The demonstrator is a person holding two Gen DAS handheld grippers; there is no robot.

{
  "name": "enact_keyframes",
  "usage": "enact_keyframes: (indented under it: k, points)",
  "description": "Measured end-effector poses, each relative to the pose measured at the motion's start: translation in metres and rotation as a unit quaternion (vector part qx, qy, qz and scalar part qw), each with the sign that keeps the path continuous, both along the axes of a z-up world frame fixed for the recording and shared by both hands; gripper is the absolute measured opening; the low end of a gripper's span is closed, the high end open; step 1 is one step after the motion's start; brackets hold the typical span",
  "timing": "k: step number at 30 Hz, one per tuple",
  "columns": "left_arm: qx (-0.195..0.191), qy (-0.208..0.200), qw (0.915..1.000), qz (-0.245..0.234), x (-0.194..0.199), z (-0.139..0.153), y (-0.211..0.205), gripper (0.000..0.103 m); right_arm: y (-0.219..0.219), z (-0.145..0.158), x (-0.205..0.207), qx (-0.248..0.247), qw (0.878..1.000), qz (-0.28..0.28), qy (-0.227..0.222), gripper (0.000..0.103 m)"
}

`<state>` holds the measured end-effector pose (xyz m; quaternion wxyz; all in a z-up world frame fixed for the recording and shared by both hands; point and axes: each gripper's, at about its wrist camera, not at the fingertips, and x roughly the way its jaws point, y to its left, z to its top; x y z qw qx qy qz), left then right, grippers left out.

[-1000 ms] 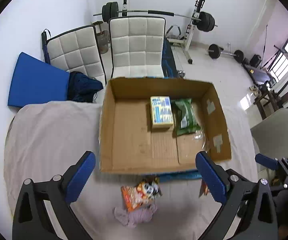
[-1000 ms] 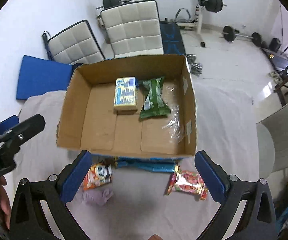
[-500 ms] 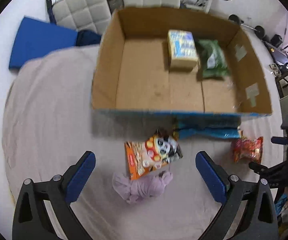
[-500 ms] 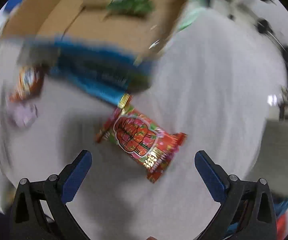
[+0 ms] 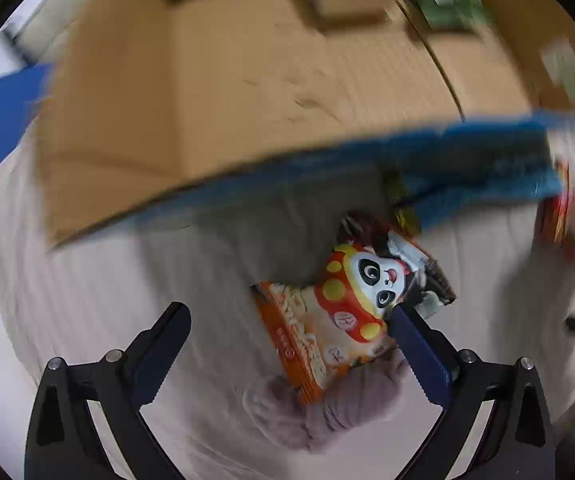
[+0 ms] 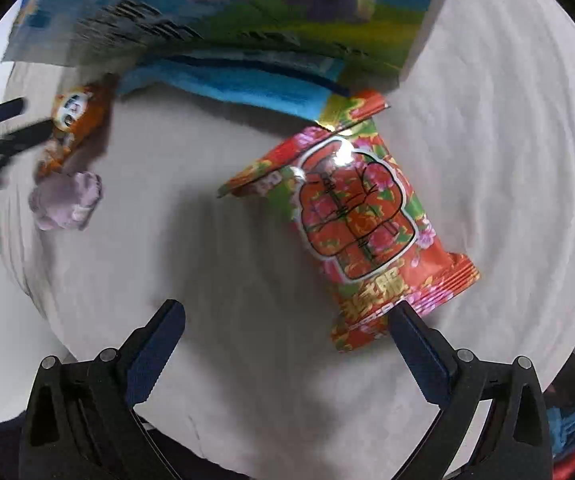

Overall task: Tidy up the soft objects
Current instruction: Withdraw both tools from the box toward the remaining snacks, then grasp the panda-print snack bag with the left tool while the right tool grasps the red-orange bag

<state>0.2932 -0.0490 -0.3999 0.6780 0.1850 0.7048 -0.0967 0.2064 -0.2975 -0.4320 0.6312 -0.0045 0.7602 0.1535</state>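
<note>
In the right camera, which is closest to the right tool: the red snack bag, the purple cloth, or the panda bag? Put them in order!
From the right tool:
1. Red snack bag, just ahead, its corner by the tool's right finger.
2. Purple cloth, farther off to the left.
3. Panda bag, just beyond the cloth, far left, near the box.

A: We see an orange snack bag (image 5: 339, 316) w/ a panda face in black & white, plus a red hood w/ yellow dots.

B: Yep. Under it, a pale lilac cloth (image 5: 327, 412). We also note the red packet (image 6: 351, 220), w/ pink flowers, green patches & gold edge.

A: Box (image 5: 247, 80) is plain brown inside, blue print outside. Bedsheet (image 6: 207, 240) is off-white. Gripper pads (image 6: 155, 356) are dark blue on black frames.
</note>
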Motion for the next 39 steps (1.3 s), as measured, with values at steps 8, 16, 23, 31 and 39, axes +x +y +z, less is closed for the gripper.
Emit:
enact_keyframes:
  k: [8,16,23,31,39]
  points:
    - [-0.076,0.103,0.9907,0.047,-0.018,-0.019,-0.013,0.1,-0.012,-0.009,-0.007,0.018,0.997,-0.064,0.034,0.103]
    - [-0.097,0.091,0.9891,0.062,-0.033,-0.002,-0.018,0.1,-0.039,0.038,-0.007,0.001,0.997,-0.054,-0.046,0.103]
    - [-0.002,0.046,0.9969,-0.064,-0.034,-0.019,-0.053,0.1,-0.034,0.008,0.012,-0.068,0.996,0.031,-0.049,0.093]
    - [0.039,0.047,0.9925,-0.106,-0.066,-0.034,-0.064,0.08,-0.052,-0.006,-0.02,-0.051,0.99,-0.131,0.024,0.054]
    - [-0.078,0.139,0.9811,0.11,-0.084,-0.034,-0.007,0.07,-0.062,0.003,-0.056,0.021,0.988,-0.145,0.048,0.057]
